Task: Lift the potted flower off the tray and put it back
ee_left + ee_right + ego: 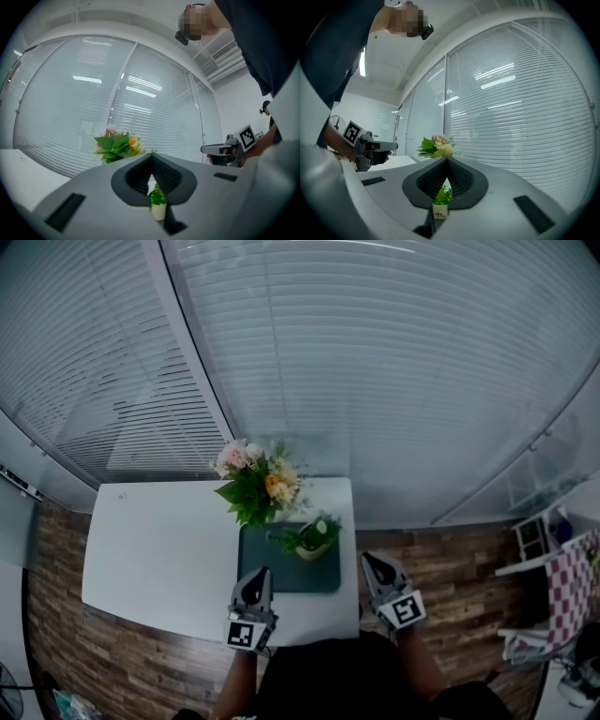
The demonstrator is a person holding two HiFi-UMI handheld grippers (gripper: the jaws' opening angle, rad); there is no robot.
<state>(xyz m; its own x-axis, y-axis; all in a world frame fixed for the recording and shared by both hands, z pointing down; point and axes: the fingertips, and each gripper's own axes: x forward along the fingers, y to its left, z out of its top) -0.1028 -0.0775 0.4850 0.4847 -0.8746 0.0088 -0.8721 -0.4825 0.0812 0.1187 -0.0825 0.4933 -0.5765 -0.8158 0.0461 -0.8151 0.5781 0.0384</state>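
The small green potted flower in a cream pot [312, 542] stands upright on the dark green rectangular tray [281, 576], by the right edge of the white worktop [159, 559]. The left tool [257, 576] hovers over the tray's near side and the right tool [369, 562] just off the worktop's right edge. Both are fully closed, empty and clear of the pot. A pink and orange bouquet [255, 479] stands at the far edge.
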